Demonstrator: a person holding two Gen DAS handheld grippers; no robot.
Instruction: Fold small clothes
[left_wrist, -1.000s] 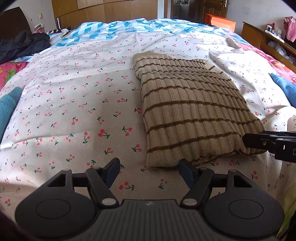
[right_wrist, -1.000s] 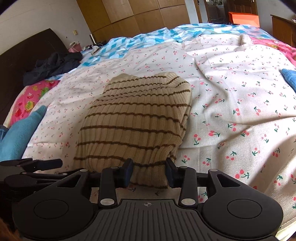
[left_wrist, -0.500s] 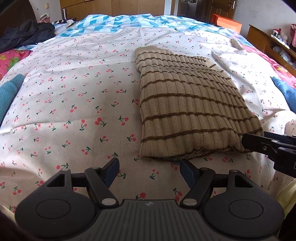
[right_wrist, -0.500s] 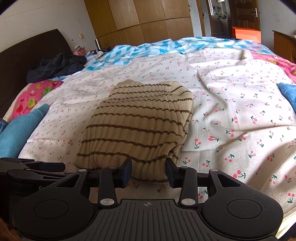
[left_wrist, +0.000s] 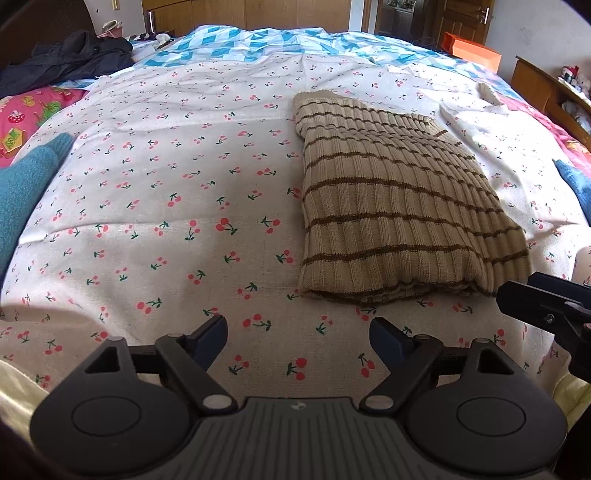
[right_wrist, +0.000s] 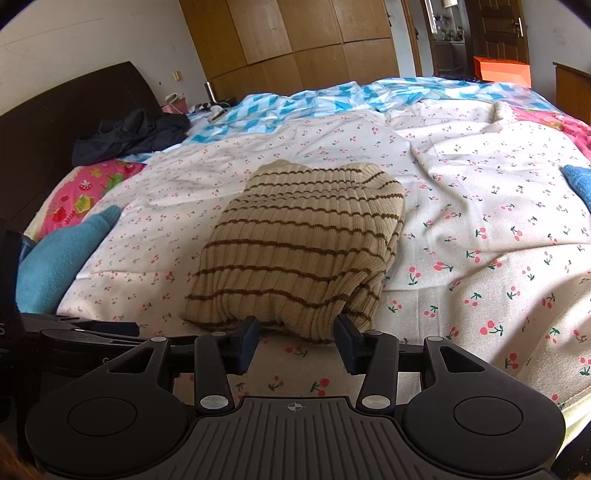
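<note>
One folded striped sweater (left_wrist: 399, 206) lies lengthwise from the bed's (left_wrist: 177, 206) near edge toward its far edge; both the left tool (left_wrist: 297, 338) and right tool (right_wrist: 295, 341) have just been opening, empty.

A: What lies ahead of the left gripper (left_wrist: 297, 338)?

B: Bare cherry-print sheet (left_wrist: 166, 206). Its jaws have just been opening and stand wide, nothing between them.

A: And the striped sweater (left_wrist: 399, 210)?

B: Folded, flat on the sheet, just beyond and to the right.

A: That black piece at the right edge?

B: Probably the right gripper (left_wrist: 546, 306), near the sweater's near corner; I can't tell whether it touches.
</note>
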